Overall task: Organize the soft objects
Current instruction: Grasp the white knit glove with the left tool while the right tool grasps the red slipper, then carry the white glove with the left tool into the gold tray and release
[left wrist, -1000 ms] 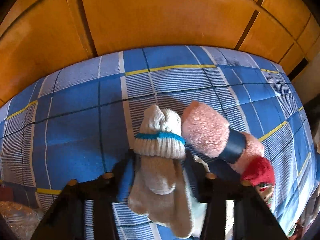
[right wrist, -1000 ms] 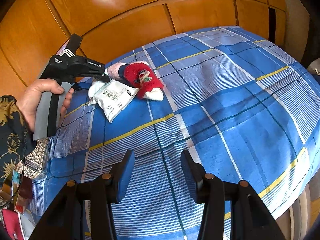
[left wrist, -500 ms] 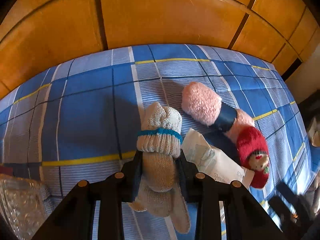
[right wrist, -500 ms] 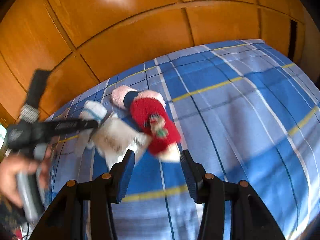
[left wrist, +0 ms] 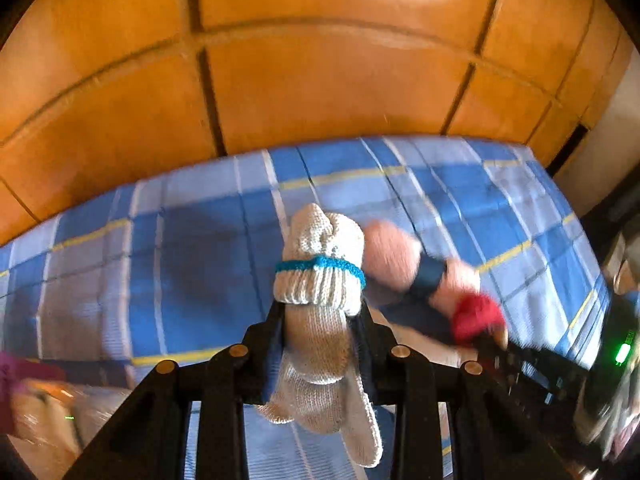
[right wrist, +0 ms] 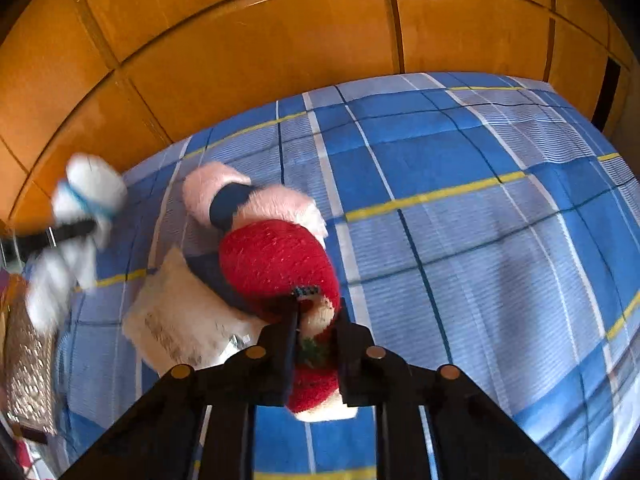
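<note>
Above the blue plaid bedspread [right wrist: 460, 160], your left gripper [left wrist: 320, 332] clenched the white knit gloves [left wrist: 320, 280], lifted clear. Your right gripper [right wrist: 316, 336], jaws just closing, pinched the red plush sock [right wrist: 276, 260] lying beside the pink sock [right wrist: 272, 200] and white packet [right wrist: 180, 312].

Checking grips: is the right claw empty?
No, the right claw is clamped on the red sock, which fills the gap between its fingers.
</note>
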The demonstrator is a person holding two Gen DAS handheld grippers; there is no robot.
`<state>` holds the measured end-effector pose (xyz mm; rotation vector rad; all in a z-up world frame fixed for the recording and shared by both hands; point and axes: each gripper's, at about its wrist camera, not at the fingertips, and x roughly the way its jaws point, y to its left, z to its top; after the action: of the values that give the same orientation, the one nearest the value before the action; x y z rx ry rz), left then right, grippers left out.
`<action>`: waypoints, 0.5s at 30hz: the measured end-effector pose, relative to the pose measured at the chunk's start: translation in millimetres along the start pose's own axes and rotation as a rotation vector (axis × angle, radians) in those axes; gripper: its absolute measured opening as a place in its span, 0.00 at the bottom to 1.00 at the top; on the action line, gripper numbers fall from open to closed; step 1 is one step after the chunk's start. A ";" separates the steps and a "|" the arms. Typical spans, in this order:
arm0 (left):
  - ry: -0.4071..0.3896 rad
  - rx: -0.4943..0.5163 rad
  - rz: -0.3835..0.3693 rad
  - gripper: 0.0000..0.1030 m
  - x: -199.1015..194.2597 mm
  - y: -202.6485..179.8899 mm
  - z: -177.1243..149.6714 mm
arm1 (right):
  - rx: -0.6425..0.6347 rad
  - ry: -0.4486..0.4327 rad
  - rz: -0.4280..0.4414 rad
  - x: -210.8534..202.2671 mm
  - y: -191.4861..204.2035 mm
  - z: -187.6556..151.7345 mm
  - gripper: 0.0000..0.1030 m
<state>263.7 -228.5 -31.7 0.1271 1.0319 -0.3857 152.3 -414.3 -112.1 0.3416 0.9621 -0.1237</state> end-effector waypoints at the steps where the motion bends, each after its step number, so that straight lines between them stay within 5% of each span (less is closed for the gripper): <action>1: -0.014 -0.016 0.004 0.31 -6.5 6.5 5.9 | 0.003 0.002 -0.001 -2.8 -1.9 -4.5 0.14; 8: -0.108 -0.114 0.086 0.31 -55.8 71.5 31.2 | 0.032 0.013 -0.030 -24.5 -9.2 -31.9 0.15; 15: -0.213 -0.194 0.187 0.31 -117.1 148.1 22.1 | 0.054 -0.004 -0.040 -29.5 -10.8 -42.7 0.15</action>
<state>283.4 -68.1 68.3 0.0078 0.8335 -0.1244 99.4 -411.4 -112.8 0.3719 0.9632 -0.1866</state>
